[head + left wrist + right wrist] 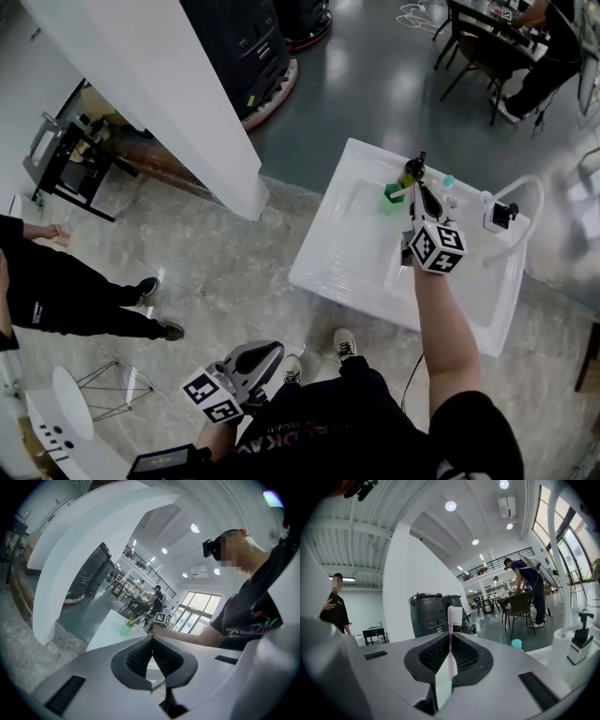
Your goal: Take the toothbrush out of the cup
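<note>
Right gripper view: right tongs (pixel 449 641) clenched on toothbrush (pixel 453 615), pale handle pinched between pads, head poking up past tips. Head view: same tongs held over white surface (pixel 347 262), green cup (pixel 392 195) just left of tips. Brush end in or out of cup: cannot tell. Left gripper view: left tongs (pixel 151 641) clenched, nothing between pads, well apart from surface.

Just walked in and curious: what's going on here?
A person holds a tool in each hand. The right tool is clamped on a toothbrush, close by the green cup on the white table. Whether the brush is clear of the cup is hard to tell. The left tool hangs shut and empty at their side.
</note>
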Demonstrator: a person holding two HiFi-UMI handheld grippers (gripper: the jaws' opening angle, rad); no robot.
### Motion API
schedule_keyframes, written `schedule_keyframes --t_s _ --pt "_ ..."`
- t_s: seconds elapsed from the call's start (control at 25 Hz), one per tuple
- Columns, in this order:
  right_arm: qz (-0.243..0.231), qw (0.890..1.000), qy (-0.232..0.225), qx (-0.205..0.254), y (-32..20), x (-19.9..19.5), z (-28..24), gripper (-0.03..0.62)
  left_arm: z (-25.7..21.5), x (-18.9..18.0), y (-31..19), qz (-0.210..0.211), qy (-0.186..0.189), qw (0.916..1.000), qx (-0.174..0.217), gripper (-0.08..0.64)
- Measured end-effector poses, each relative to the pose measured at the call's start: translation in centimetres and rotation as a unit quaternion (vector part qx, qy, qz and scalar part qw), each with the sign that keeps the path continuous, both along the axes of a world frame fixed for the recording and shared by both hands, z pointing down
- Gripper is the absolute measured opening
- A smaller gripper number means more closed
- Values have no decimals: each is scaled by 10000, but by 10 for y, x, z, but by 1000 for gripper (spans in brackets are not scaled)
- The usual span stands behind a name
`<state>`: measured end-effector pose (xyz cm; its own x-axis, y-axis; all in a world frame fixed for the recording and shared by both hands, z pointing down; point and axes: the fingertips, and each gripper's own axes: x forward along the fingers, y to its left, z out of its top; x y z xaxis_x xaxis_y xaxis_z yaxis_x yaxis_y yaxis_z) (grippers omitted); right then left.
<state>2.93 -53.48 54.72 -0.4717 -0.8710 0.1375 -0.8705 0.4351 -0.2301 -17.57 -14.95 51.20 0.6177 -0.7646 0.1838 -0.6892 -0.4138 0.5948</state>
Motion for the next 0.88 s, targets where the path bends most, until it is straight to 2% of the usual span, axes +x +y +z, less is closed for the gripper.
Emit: schedule_keyframes --t_s 0.44,0.88 --pt "-393 9986 -178 314 78 -28 -58 26 -11 -15 18 510 79 9984 223 8" --pt "-827 9960 -11 339 169 -65 -88 25 -21 -29 50 983 174 9940 453 8"
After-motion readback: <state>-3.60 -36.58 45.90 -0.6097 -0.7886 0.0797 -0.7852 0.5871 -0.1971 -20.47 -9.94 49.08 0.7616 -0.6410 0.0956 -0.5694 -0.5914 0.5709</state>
